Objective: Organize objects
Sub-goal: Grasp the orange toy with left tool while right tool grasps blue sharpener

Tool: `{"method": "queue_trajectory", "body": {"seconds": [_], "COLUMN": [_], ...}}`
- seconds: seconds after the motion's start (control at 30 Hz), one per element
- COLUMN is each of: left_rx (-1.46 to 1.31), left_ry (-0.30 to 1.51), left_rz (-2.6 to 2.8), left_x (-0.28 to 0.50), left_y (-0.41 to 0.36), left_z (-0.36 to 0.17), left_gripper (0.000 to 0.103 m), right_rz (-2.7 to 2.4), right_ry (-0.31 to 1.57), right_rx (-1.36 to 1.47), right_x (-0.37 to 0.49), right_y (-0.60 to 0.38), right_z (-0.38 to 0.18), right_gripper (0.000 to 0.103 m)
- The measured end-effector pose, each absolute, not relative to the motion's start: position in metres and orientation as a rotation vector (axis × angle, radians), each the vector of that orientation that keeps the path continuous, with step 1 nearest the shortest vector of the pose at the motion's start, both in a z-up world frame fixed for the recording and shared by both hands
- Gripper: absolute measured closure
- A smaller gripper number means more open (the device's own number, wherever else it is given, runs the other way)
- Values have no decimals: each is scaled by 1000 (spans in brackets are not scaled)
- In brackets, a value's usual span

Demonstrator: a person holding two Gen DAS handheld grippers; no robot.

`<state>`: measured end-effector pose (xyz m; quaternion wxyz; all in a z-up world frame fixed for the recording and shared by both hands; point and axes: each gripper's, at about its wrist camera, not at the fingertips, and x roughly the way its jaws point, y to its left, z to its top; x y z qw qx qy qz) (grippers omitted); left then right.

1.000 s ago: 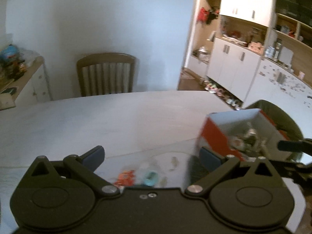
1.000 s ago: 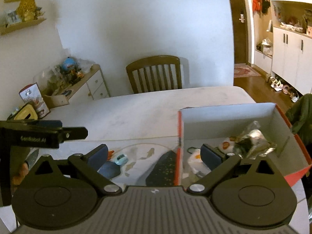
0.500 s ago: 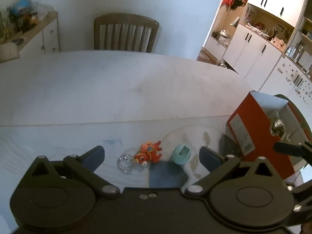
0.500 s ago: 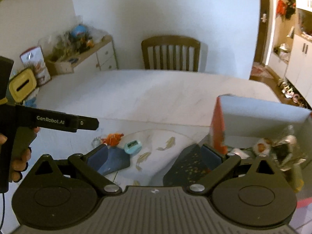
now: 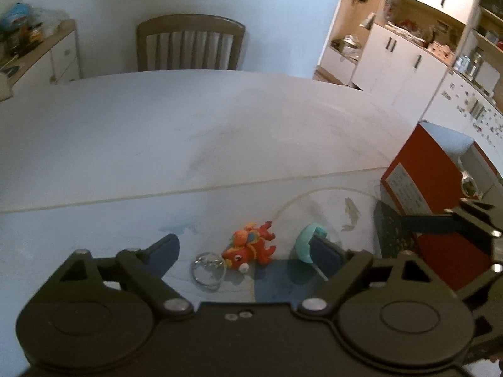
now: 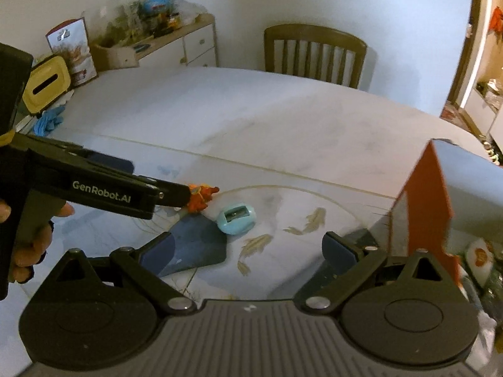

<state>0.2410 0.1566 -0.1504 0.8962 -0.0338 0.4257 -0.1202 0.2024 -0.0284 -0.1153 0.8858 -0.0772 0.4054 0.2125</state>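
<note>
A: We are looking along the left gripper (image 5: 243,248). Its jaws have just been closing a little, yet they are standing wide apart, the orange toy keychain (image 5: 250,248) lying between them untouched on the table (image 5: 220,132). The teal sharpener (image 6: 236,219) is sitting just beside the toy, near the right-side finger.

B: On our side the right gripper (image 6: 248,251) is hanging with fingers spread and nothing between them but the painted mat (image 6: 283,220). The red box (image 6: 424,201) is standing at the right edge, open-topped, with wrapped things inside.

A: Beyond the mat we are seeing bare tabletop running to the chair (image 5: 190,44).

B: We are reading "GenRobot.AI" on the left gripper's side; the box label is too small.
</note>
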Motion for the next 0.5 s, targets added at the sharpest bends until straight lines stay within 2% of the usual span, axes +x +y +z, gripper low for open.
{"method": "queue_trajectory", "body": {"seconds": [0.07, 0.3, 0.43, 0.5], "left_rx": [-76, -65, -42, -43], "left_ry": [898, 904, 909, 915], "left_rz": [-250, -295, -323, -322], "left_x": [246, 254, 258, 261], "left_y": [155, 145, 140, 141], "left_z": [-155, -164, -168, -171], "left_gripper": [24, 31, 44, 46], "right_rz": [452, 451, 463, 474], "right_ry": [856, 879, 893, 894], "right_rx": [-173, -176, -177, -173], "right_x": [209, 227, 236, 238], "right_y": [-25, -20, -17, -15], "right_z": [-122, -137, -145, -148], "right_gripper": [10, 29, 40, 42]}}
